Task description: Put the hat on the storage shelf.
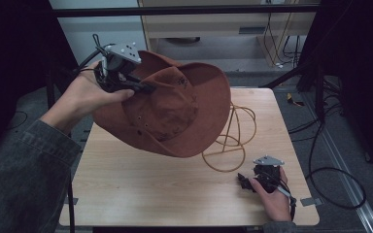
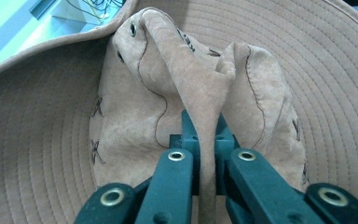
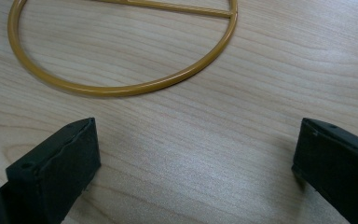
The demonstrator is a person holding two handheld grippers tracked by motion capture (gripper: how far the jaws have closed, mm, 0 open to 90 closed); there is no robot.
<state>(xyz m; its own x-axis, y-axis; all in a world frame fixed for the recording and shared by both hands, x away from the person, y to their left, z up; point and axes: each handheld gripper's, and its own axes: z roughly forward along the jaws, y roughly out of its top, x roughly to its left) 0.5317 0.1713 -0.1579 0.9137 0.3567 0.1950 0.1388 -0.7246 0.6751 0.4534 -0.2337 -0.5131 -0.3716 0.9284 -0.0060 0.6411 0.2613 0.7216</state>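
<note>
The left claw (image 1: 143, 88) is clamped on a fold of the brown hat's (image 1: 175, 111) crown. In the left gripper view its two black jaws pinch a ridge of suede-like fabric (image 2: 205, 102) between them, with the stitched brim (image 2: 37, 154) spreading round behind. In the high view the hat hangs in the air above the worktop (image 1: 141, 184), tilted, its crown facing the camera and its brim dipping towards 5 o'clock. It sits over the far left part of the worktop, at about 11 o'clock from the worktop's middle. The left hand (image 1: 85, 97) holds the gripper at the hat's 10 o'clock edge.

A yellow wire stand (image 1: 230, 141) rests on the worktop at the hat's 4 o'clock side, partly hidden behind the brim; its round base ring lies flat on the wood.

The right claw (image 1: 243, 180) lies low at the worktop's near right corner, around 5 o'clock, held by the right hand (image 1: 272, 194). Its jaws stand wide apart with bare wood between them. In the right gripper view the stand's ring (image 3: 121, 88) lies just ahead, towards 12 o'clock, not touching either jaw.
</note>
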